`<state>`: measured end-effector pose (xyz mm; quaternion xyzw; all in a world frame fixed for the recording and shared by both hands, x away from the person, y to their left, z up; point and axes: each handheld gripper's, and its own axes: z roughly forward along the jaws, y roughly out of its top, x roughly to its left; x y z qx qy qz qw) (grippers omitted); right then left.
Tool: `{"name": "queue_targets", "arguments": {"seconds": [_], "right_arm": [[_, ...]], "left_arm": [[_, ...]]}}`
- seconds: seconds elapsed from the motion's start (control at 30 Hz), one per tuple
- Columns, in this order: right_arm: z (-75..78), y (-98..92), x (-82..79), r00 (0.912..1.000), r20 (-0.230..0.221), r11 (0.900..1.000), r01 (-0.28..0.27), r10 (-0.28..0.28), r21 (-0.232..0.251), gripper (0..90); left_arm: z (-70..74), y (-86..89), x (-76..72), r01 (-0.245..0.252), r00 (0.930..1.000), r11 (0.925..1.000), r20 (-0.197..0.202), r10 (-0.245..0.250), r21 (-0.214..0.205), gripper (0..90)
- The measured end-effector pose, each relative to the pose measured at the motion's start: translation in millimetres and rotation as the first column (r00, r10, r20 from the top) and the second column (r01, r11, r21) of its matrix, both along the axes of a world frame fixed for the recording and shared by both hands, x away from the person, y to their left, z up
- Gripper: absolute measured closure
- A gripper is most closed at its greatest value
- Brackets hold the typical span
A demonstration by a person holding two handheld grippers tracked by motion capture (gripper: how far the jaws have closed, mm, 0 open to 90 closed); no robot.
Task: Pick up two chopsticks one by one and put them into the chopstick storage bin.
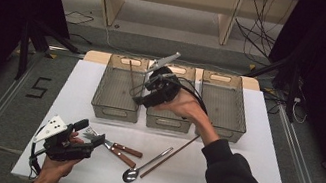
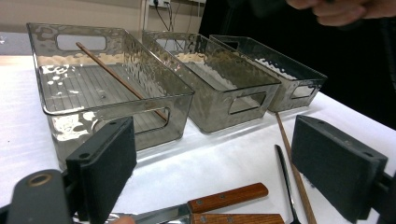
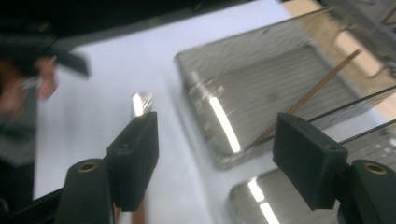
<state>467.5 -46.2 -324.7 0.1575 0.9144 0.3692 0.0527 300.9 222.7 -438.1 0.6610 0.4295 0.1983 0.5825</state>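
Chopstick [image 1: 131, 77] lay slanted inside the 9 o'clock bin [image 1: 100, 91], sorted away from the forks. Right tool [image 1: 141, 99] hovered above, jaws spread and empty; left tool [image 1: 91, 141] sat open by the forks [image 1: 113, 147].

Three clear bins [image 1: 116, 108], two chopsticks [image 1: 171, 156], two wooden-handled forks [image 1: 113, 146], one spoon [image 1: 145, 167]
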Motion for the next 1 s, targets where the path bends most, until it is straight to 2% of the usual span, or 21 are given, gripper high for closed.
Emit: {"name": "queue_targets", "arguments": {"seconds": [0.13, 0.23, 0.3, 0.37, 0.43, 0.5, 0.6, 0.7, 0.77, 0.83, 1.0], "right_arm": [[-7.3, -11.0, -17.3, 0.9974, -0.006, 0.9961, -0.072, 0.072, -0.050, 31.3], [-15.2, -19.5, -27.9, 0.9908, 0.009, 0.9858, -0.134, 0.135, -0.102, 31.2], [-21.8, -25.2, -33.7, 0.9836, 0.014, 0.9716, -0.175, 0.180, -0.159, 31.6], [-29.4, -31.0, -38.2, 0.9802, 0.015, 0.9607, -0.190, 0.197, -0.202, 31.9], [-37.3, -36.5, -42.7, 0.9752, 0.015, 0.9505, -0.212, 0.221, -0.227, 32.4], [-44.9, -42.3, -46.1, 0.9697, 0.001, 0.9360, -0.235, 0.244, -0.262, 32.4], [-57.5, -49.2, -50.0, 0.9686, -0.019, 0.9203, -0.242, 0.248, -0.308, 31.2], [-69.3, -55.0, -49.9, 0.9624, -0.017, 0.8933, -0.258, 0.271, -0.368, 28.4], [-75.5, -57.7, -50.0, 0.9636, -0.032, 0.8893, -0.258, 0.265, -0.378, 27.5], [-80.9, -60.4, -49.7, 0.9616, -0.041, 0.8801, -0.265, 0.271, -0.394, 27.4], [-94.7, -65.8, -49.9, 0.9561, -0.053, 0.8458, -0.280, 0.288, -0.454, 30.0]], "left_arm": [[-0.3, -0.4, 0.1, 0.001, 1.0000, 1.0000, -0.002, -0.001, 0.001, 13.9], [-0.5, -0.6, 0.2, 0.001, 1.0000, 1.0000, -0.003, -0.001, 0.001, 13.9], [-0.6, -0.4, 0.3, 0.003, 1.0000, 1.0000, -0.004, -0.003, 0.009, 13.9], [-0.7, -0.6, 0.6, 0.003, 1.0000, 0.9999, -0.005, -0.003, 0.010, 13.9], [-0.8, -0.8, 0.7, 0.004, 1.0000, 0.9999, -0.005, -0.004, 0.010, 13.9], [-1.0, -0.8, 0.7, 0.003, 1.0000, 1.0000, -0.006, -0.003, 0.009, 13.9], [-1.2, -0.8, 1.0, -0.001, 1.0000, 1.0000, -0.008, 0.001, 0.003, 13.9], [-1.2, -0.8, 1.1, -0.001, 1.0000, 1.0000, -0.009, 0.001, 0.003, 13.9], [-1.2, -0.8, 1.1, -0.002, 1.0000, 1.0000, -0.009, 0.002, 0.003, 13.9], [-1.2, -0.8, 1.2, -0.002, 1.0000, 1.0000, -0.009, 0.002, 0.002, 13.9], [-1.2, -0.5, 0.9, -0.003, 1.0000, 1.0000, -0.007, 0.003, 0.002, 13.9]]}}
